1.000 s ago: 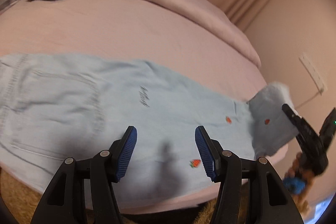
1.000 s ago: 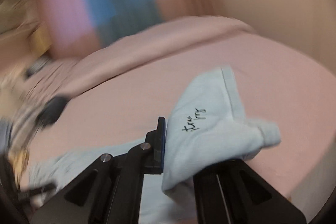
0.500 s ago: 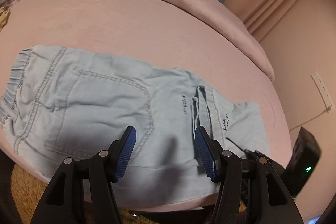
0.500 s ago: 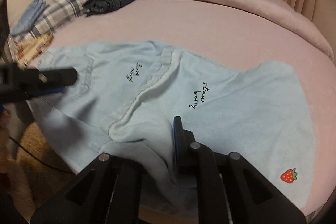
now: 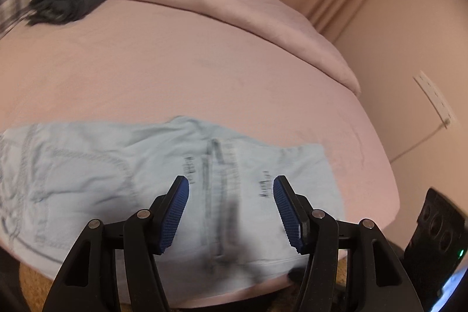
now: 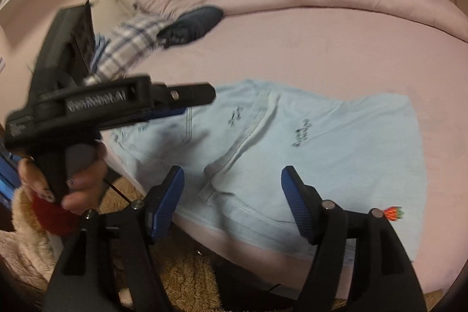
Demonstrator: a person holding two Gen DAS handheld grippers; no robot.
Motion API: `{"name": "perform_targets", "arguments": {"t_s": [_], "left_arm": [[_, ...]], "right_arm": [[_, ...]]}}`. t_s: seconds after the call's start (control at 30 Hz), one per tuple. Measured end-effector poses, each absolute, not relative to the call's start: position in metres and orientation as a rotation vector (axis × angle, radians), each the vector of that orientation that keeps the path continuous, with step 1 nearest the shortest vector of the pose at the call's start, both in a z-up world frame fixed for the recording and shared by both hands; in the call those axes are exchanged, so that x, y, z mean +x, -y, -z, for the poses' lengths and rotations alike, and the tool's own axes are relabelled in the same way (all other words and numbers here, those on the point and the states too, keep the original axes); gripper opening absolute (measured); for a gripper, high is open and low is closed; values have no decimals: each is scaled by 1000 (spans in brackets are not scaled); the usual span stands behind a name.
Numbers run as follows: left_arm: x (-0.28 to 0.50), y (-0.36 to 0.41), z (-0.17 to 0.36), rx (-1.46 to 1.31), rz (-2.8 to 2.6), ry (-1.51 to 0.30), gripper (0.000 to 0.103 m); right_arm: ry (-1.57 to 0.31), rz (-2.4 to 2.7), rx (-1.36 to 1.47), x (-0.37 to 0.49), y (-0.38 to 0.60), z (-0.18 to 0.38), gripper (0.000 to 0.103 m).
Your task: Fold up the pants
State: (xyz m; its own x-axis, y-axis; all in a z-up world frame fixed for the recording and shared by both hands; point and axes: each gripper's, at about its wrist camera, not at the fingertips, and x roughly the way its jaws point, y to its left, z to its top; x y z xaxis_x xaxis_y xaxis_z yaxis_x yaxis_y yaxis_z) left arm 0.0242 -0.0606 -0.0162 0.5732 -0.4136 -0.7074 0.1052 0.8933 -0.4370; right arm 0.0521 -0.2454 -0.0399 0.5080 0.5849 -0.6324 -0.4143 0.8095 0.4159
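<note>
Showing blurred, unreadable black script, folded pants [image 6: 292,142] lie on bed [image 6: 336,43].

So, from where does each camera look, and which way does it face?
Left wrist: on the left gripper, looking down over the pants on the bed; only its own open fingers show.
Right wrist: on the right gripper, jaws opening, nothing between; the hand shows.
Shared: pants, bed, dark bundle.
</note>
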Motion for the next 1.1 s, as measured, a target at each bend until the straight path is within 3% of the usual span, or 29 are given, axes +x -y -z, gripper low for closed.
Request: {"name": "perform_targets", "arguments": {"t_s": [0.1, 0.17, 0.27, 1.1], "left_arm": [[28, 84, 30, -334, 368, -961, 57], [28, 100, 49, -299, 389, -1020, 39], [28, 115, 79, -220, 336, -1097, 34], [6, 111, 86, -184, 298, -1021, 31]], "right_arm": [[-863, -444, 256, 60, 271, 47, 70], [-908, -336, 262, 69, 279, 61, 70], [-994, -253, 224, 78, 285, 93, 65], [-957, -236, 147, 60, 279, 101, 66]]}}
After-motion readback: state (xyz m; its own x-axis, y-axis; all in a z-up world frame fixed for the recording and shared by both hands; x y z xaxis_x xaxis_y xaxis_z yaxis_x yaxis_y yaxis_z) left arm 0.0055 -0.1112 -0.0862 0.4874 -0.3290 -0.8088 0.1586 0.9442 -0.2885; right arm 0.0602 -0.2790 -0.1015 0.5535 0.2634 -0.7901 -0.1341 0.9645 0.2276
